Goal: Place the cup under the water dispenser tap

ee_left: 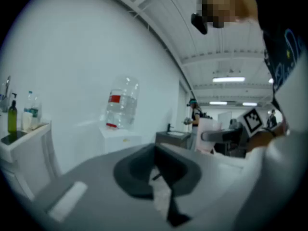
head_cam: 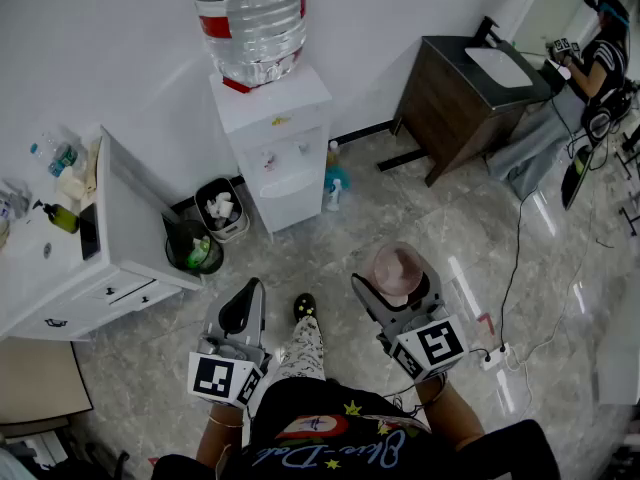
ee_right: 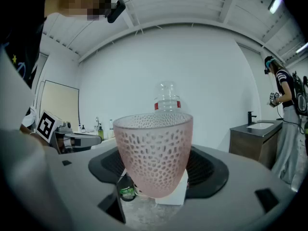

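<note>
- Holding the cup (ee_right: pixel 155 153) by its lower wall, the right tongs (head_cam: pixel 397 280) stand wide, with one dark pad against each side.
- The cup is upright with its mouth up. It is in the air over the floor (head_cam: pixel 420 218), well short of the water dispenser (head_cam: pixel 280 148) at the far side.
- The left tongs (head_cam: pixel 241 308) are closed with nothing between the pads, roughly level and left of the cup.
- The cup looks empty, so it is probably light. The wall seems stiff, but I cannot tell whether it is plastic or glass, so treat it as breakable and squeeze only moderately.
- Its body narrows toward a rounded base, so a pinch this low could let it slide upward or tip.
- A hold nearer the middle of the wall, well below the rim, looks safer and would leave the mouth free for the taps.
- The cup is pale pink, frosted and translucent. It is covered in small honeycomb-like dimples, which should give the pads some bite.
- The dispenser is a plain white box. On top is a clear upturned bottle (head_cam: pixel 250 18) with a red band, and two small taps (head_cam: pixel 284 152) sit above a shallow recess.
- The floor is glossy grey marbled tile, hard enough to break a dropped cup.
</note>
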`<state>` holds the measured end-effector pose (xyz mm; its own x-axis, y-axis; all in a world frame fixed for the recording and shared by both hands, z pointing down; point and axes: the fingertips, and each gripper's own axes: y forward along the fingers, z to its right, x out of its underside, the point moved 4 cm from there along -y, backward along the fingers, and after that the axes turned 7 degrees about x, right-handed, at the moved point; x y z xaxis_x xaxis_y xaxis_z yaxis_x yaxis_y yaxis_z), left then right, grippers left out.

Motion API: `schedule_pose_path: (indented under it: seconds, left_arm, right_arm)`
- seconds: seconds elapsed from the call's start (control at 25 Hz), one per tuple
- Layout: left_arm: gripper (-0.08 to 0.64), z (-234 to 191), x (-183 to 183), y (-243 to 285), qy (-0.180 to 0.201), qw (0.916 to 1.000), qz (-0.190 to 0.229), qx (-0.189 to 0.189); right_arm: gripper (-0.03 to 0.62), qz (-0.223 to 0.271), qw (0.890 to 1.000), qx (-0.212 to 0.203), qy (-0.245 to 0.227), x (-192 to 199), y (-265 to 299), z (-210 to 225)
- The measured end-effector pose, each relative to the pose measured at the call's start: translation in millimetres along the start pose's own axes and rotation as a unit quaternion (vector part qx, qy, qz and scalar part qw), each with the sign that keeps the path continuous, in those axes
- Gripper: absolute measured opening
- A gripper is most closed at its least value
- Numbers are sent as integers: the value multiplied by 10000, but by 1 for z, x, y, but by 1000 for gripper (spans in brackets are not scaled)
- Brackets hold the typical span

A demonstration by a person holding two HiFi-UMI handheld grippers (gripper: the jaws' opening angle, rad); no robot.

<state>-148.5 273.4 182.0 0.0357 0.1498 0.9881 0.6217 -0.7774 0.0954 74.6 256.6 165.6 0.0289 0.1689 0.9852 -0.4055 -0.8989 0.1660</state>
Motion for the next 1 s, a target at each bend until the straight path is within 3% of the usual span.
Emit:
schedule_pose_path:
  seconds: [0.24, 0.44, 0.72, 1.0]
  left_arm:
    - [-5, -80, 1, 96, -111, 9996, -181, 208]
    - [-5, -132, 32, 156, -152, 9990, -358, 208]
    - [-5, -178, 118, 223, -520, 9972, -534, -61]
    - [-5, -201, 193, 249, -556, 9941, -789, -493]
  right_arm:
    - [342, 79, 9999, 80, -48, -5, 133, 39]
    - [342, 26, 9997, 238, 38, 25, 220, 65]
    - [342, -196, 9998, 2, -82, 113, 313, 92]
    - [342, -556, 9978, -285, -202, 220, 387, 110]
